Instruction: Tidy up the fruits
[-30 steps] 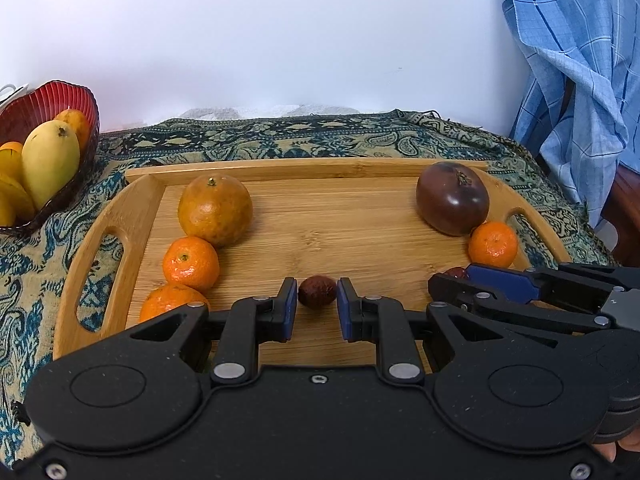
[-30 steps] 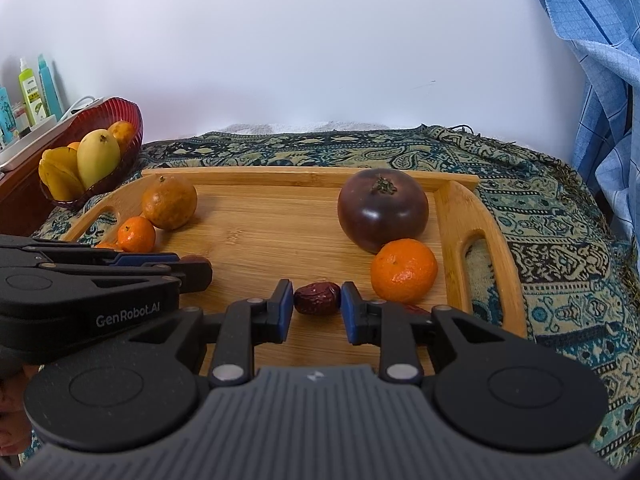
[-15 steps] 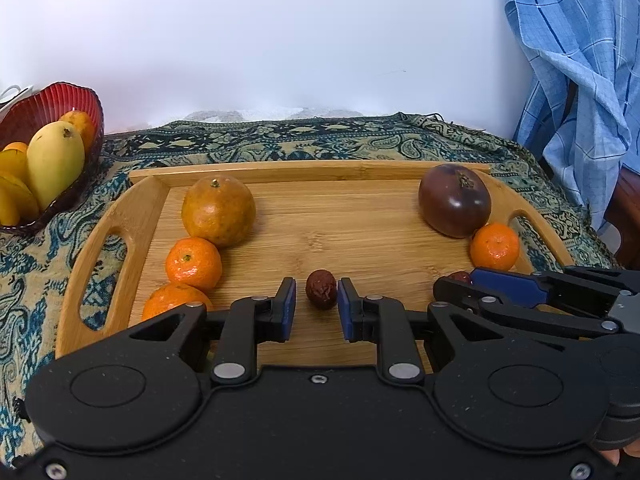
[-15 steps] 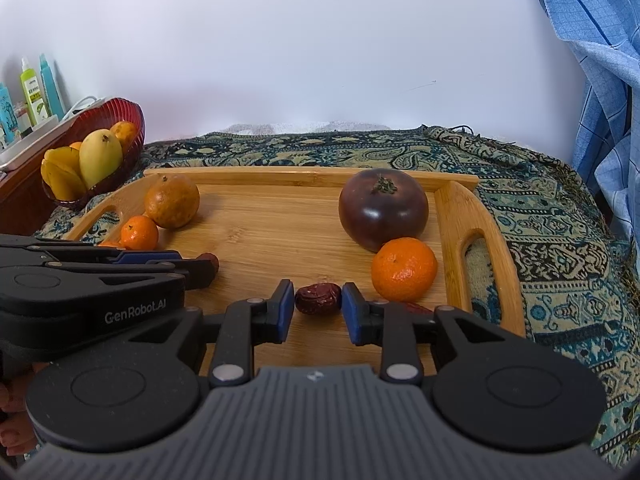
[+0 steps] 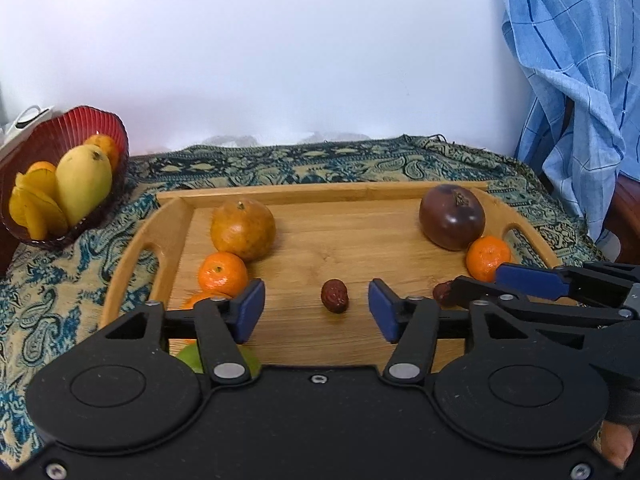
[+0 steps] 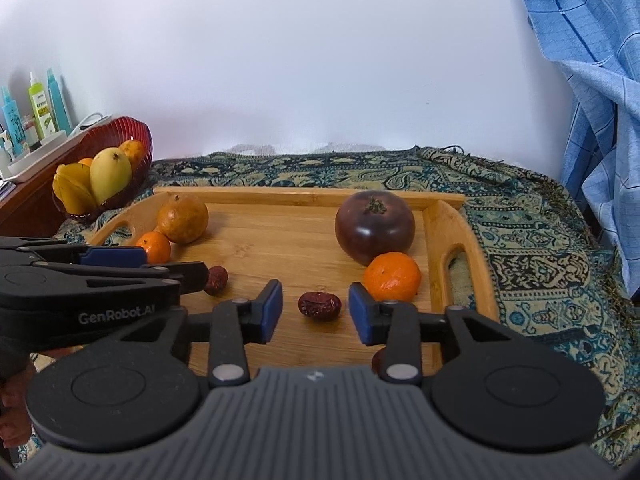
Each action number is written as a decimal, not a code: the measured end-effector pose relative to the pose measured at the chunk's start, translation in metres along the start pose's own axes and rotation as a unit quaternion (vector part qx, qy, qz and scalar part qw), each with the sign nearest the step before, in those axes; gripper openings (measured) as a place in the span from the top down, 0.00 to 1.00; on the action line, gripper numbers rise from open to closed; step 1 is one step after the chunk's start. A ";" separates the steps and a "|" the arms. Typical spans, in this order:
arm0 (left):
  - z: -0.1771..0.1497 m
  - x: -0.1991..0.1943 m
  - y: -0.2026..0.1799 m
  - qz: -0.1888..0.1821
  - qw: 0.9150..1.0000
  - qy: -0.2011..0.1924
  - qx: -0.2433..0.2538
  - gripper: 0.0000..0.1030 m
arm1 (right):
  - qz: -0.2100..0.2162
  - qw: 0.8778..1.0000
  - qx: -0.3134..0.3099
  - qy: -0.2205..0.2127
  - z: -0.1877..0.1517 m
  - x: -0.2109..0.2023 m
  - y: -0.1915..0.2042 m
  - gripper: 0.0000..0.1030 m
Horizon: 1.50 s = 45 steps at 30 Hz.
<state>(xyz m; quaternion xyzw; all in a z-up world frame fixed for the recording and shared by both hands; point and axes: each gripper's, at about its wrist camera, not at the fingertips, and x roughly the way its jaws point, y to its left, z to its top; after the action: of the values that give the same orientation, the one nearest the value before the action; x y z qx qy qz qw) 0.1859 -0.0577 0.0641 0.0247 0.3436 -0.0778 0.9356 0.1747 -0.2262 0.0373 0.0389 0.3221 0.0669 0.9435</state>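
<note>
Both tongs stand released over the wooden tray (image 5: 168, 220): the left tongs (image 5: 316, 310) flank one red date (image 5: 335, 301), the right tongs (image 6: 315, 312) another red date (image 6: 319, 305), each lying free near the tray's front edge. Withdraw straight back without nudging either. Left side: large orange (image 5: 243, 229), mandarin (image 5: 222, 273); right side: dark tomato (image 6: 374, 227), mandarin (image 6: 392, 276). Red bowl (image 5: 102, 128) holds a mango (image 5: 83, 184).

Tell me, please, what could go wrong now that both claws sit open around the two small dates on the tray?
The left claw brackets a date lying loose on the smooth wooden tray; closing off-centre might roll it away. The right claw has a mandarin right beside its right finger, so nudging it seems possible. The claws sit close together and could collide.
</note>
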 end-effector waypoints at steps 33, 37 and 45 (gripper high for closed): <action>-0.034 -0.061 0.026 0.020 1.000 -0.023 -0.003 0.02 | -0.026 0.999 -0.008 -0.037 -0.018 -0.053 0.014 0.21; -0.042 -0.067 0.028 0.016 1.000 -0.021 -0.011 0.02 | -0.028 0.998 -0.016 -0.045 -0.024 -0.060 0.018 0.19; -0.060 -0.077 0.035 0.018 0.999 -0.017 -0.029 0.02 | -0.036 0.998 -0.028 -0.054 -0.039 -0.073 0.026 0.18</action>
<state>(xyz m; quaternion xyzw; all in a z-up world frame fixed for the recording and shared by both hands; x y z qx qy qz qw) 0.0955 -0.0077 0.0677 0.0023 0.3296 -0.0512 0.9427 0.0913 -0.2106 0.0535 0.0048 0.2704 0.0394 0.9619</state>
